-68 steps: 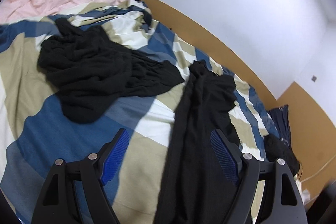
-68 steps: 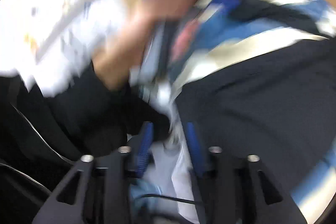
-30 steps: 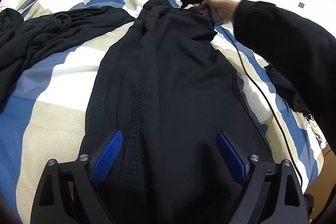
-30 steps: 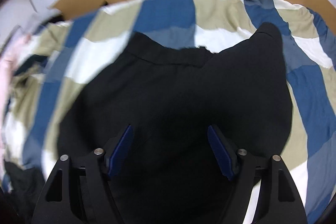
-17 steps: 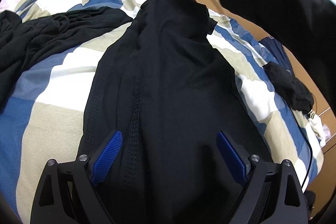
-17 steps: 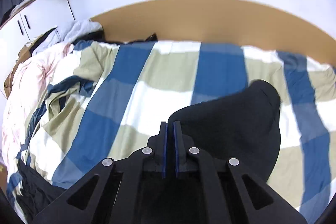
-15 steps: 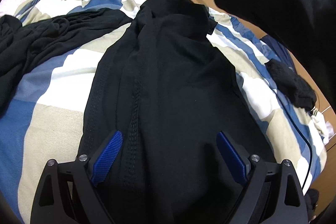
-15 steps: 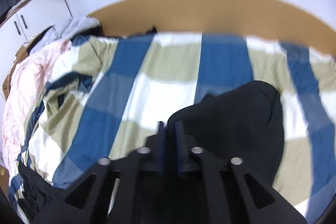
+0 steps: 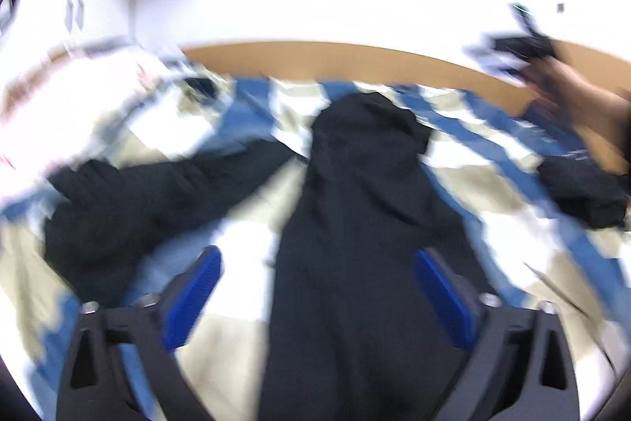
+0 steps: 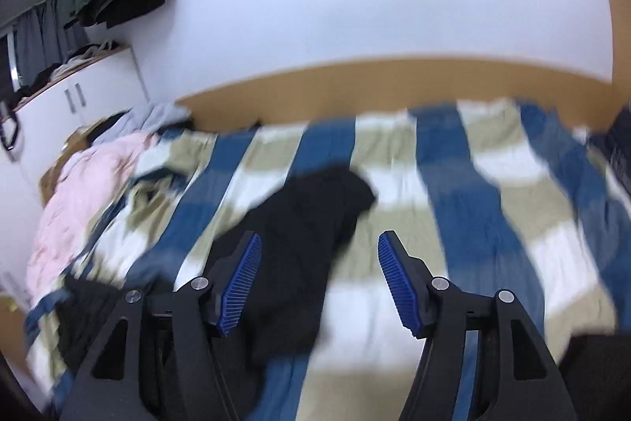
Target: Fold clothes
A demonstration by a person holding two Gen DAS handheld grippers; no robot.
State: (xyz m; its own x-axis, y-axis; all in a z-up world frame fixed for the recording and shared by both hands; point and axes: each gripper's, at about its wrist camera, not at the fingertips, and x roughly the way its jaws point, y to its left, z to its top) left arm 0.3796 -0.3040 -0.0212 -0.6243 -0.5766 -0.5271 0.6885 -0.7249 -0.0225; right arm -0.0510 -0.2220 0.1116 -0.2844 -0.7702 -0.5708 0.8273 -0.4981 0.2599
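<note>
Both views motion-blurred. Left claw (image 9: 315, 298) jaws opening wide, nothing gripped; black garment (image 9: 366, 223) lies on checked bed (image 9: 252, 263) below and ahead, near end cut off. Right claw (image 10: 317, 283) jaws opening, empty, garment ahead-left.

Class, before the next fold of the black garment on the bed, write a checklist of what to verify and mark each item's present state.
1. Black garment lying on the checked bedspread: ok.
2. Left gripper free of cloth, jaws opening: ok.
3. Right gripper free of cloth, jaws opening: ok.
4. Garment smooth and flat: cannot tell, the views are blurred.
5. Other black clothes clear of the garment: not ok, they seem to meet it.
</note>
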